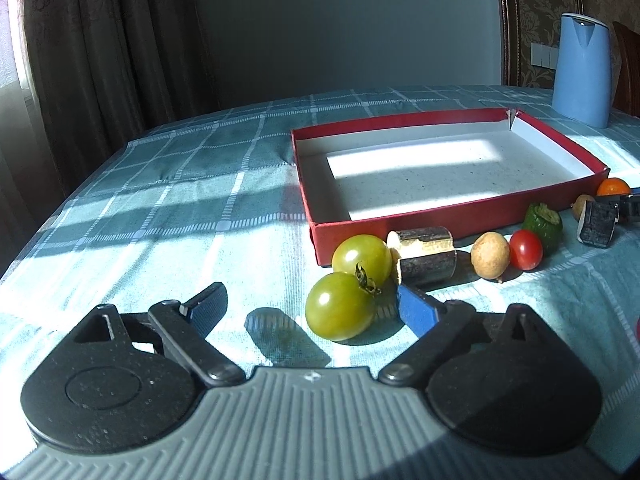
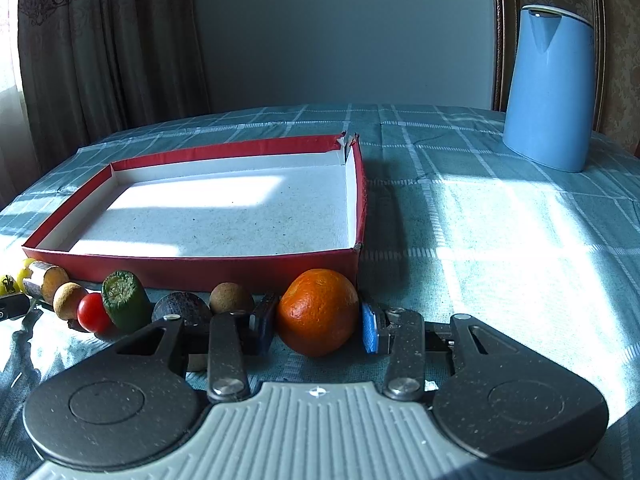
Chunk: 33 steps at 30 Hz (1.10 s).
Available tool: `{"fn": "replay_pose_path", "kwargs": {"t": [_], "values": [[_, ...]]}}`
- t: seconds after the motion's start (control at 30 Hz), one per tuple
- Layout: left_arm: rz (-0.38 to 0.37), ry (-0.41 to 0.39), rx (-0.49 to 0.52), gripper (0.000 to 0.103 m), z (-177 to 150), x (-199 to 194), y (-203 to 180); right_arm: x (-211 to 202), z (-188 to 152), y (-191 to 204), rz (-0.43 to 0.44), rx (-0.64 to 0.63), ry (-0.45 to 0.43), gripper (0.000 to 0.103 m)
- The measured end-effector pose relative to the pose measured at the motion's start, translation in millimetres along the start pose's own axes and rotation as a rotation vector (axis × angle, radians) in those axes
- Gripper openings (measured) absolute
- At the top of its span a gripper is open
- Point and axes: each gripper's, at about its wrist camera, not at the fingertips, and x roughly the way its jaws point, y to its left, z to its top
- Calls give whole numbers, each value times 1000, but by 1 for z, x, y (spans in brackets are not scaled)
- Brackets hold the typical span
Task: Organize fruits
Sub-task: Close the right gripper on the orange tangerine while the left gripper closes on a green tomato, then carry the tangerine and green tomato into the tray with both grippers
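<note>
Red tray [image 2: 192, 270] sitting at 11 o'clock, nothing inside. I'm bracketing the orange [image 2: 318, 312] with my right claw [image 2: 316, 326], jaws spread, pads [image 2: 370, 330] not touching yet. Left claw [image 1: 308, 308] is gaping wide; green tomato [image 1: 340, 306] lying by its 2 o'clock pad. Remaining fruits are lining the tray's near wall.
</note>
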Motion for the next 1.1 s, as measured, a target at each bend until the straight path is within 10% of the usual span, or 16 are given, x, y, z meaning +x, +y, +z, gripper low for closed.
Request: {"fn": "replay_pose_path", "kwargs": {"t": [0.3,1.1], "values": [[-36,-31,76,34,-4,-3,-9,-2,0,0,-3,1,-6,40],[-38,-120,26,33,57,9,-35,-14,27,1,-29,39,-163,40]]}}
